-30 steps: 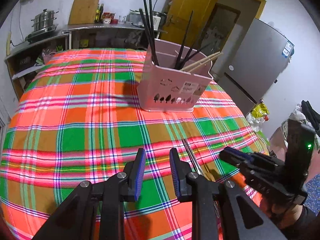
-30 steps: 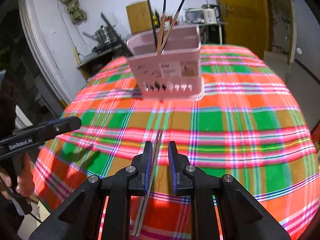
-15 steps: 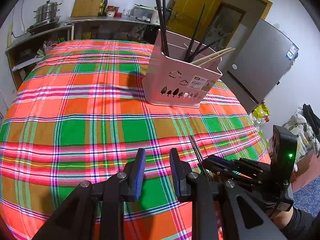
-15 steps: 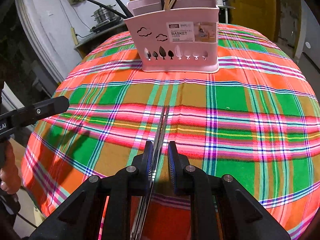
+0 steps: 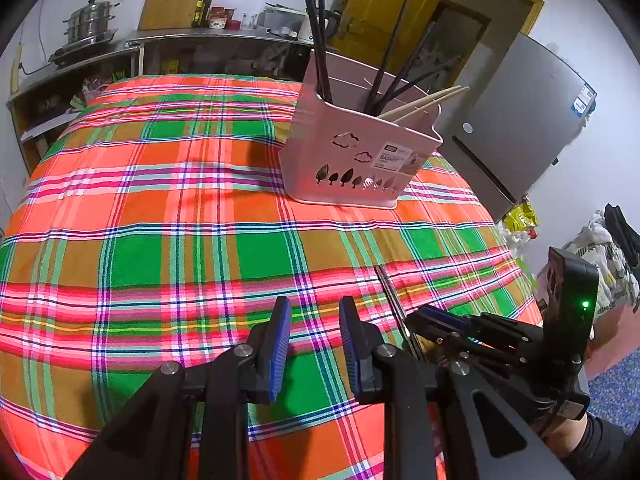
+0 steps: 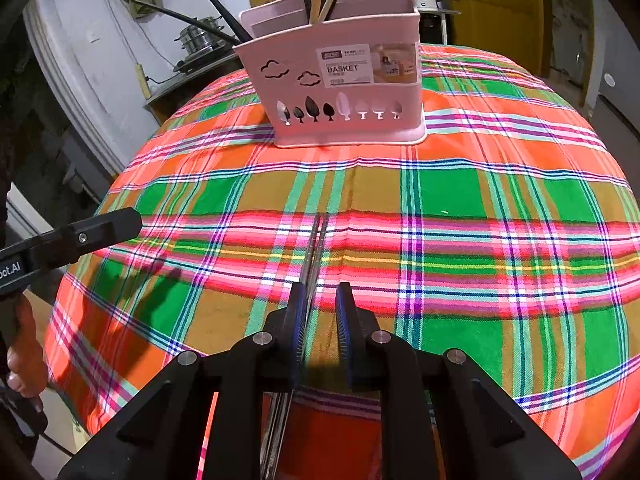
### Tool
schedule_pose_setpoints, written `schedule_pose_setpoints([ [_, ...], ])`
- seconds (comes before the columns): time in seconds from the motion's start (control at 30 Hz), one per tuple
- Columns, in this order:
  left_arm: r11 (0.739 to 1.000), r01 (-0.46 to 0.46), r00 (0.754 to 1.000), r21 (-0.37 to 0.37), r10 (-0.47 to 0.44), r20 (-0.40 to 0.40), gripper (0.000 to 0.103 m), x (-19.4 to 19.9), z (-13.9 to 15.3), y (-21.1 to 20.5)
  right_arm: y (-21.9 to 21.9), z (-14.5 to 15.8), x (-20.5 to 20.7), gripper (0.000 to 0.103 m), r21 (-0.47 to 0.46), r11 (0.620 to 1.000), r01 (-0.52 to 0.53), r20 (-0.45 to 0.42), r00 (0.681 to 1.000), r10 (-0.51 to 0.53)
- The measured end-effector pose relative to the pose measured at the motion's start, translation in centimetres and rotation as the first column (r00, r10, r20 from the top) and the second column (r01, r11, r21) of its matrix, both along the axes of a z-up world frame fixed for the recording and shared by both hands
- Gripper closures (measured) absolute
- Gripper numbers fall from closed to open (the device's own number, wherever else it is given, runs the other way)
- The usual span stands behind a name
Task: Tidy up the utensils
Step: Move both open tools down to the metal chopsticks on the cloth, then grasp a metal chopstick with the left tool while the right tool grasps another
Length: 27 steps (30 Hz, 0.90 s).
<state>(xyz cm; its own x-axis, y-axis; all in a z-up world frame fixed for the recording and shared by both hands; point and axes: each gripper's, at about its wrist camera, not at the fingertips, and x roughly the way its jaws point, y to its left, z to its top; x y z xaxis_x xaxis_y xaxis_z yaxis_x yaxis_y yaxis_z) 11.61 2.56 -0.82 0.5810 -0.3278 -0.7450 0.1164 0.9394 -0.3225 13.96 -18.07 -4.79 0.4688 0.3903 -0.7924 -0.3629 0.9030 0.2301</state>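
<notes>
The metal chopsticks (image 6: 316, 252) lie flat on the plaid desk (image 6: 480, 200), near the pink basket (image 6: 340, 80), running between the right tool's (image 6: 320, 320) narrow, not yet closed jaws, apparently lined up for pickup. The left tool (image 5: 312, 344), narrow and empty, hovers beside it, well short of the basket.

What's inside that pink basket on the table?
The pink basket holds several black chopsticks and two wooden chopsticks, all sticking out above the rim. Their lower ends and the basket's bottom are hidden by its walls.

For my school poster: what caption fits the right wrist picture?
Right tongs straddle metal chopsticks lying on the plaid tablecloth, before a pink basket.
</notes>
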Motion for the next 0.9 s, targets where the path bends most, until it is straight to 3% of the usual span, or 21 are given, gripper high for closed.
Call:
schedule_pose_setpoints([
  [0.3,1.000,0.000,1.000,-0.003,-0.001,-0.009,0.079,0.1,-0.1,-0.2,0.6,0.0,0.0,0.087,-0.038,0.999,-0.005,0.005,1.000,0.006],
  [0.37,1.000,-0.001,1.000,-0.006,0.001,-0.014,0.079,0.1,-0.3,-0.2,0.7,-0.3,0.1,0.093,-0.062,0.998,-0.005,-0.004,1.000,0.004],
  [0.53,1.000,0.004,0.999,-0.029,-0.005,-0.033,0.079,0.3,-0.6,-0.6,0.6,-0.3,-0.1,0.094,-0.070,0.998,0.002,0.002,1.000,-0.002],
  [0.8,0.995,0.071,0.993,-0.072,-0.078,-0.092,0.079,2.1,-2.3,-5.0,-2.3,-0.2,-0.2,0.097,-0.057,0.996,0.064,-0.004,0.998,-0.064],
  [0.9,0.995,0.087,0.990,-0.057,-0.093,-0.111,0.079,2.7,-3.2,-6.7,-3.7,-0.1,-0.2,0.097,-0.057,0.994,0.091,-0.004,0.996,-0.091],
])
